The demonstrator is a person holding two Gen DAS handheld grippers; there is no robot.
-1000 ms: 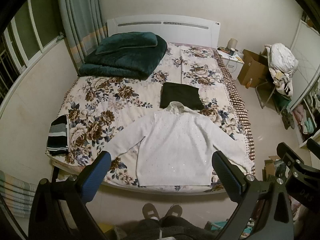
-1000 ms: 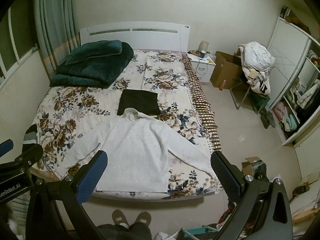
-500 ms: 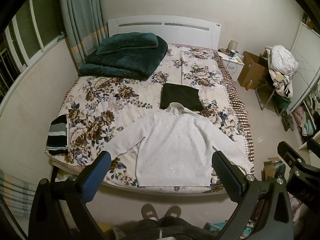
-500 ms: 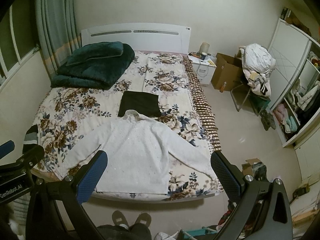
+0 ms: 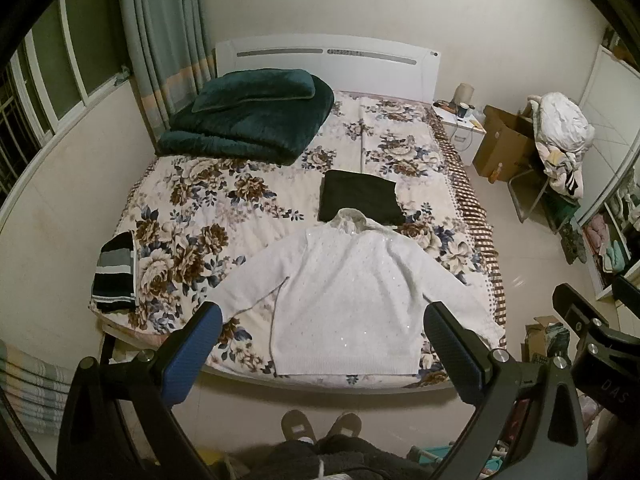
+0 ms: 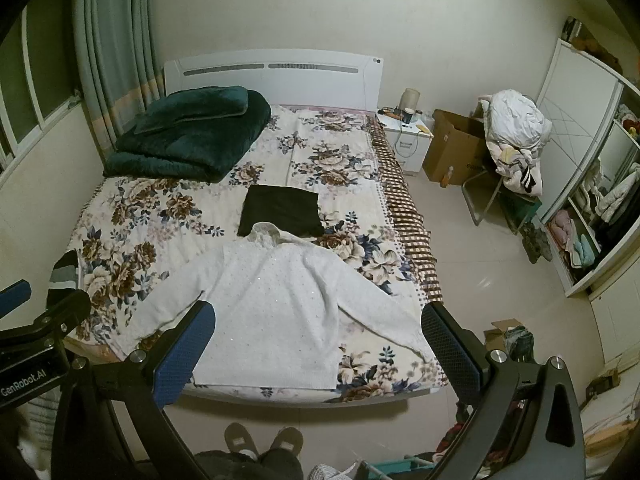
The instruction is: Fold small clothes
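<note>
Big bed w/ floral brown-and-cream printed sheet (image 5: 208, 200) fills most of both views, white headboard (image 5: 324, 64) at far end. Folded dark green plush blanket (image 5: 248, 128) sits at far left corner of bed, w/ matching green pillow (image 5: 256, 84) on top.

White knitted long-sleeve sweater w/ small sequins (image 5: 348, 304) lies flat at near edge of bed, sleeves spread to both sides, hem just at mattress edge, collar pointing to headboard. Collar touches or overlaps near edge of folded black cloth rectangle (image 5: 358, 200) in mid bed. Folded black, grey and white striped garment (image 5: 114, 272) hangs at left edge of bed, well apart from sweater.

Brown cardboard box (image 6: 456, 144) stands on floor right of bed, beside small white nightstand (image 6: 404, 144).

Left gripper (image 5: 320, 340) hovers above near bed edge, blue-padded fingers spread wide, nothing between them, not touching sweater. Right gripper (image 6: 316, 340) likewise: fingers wide apart, empty, held over bed foot. Person's grey slippers (image 5: 320, 428) show on floor below.
</note>
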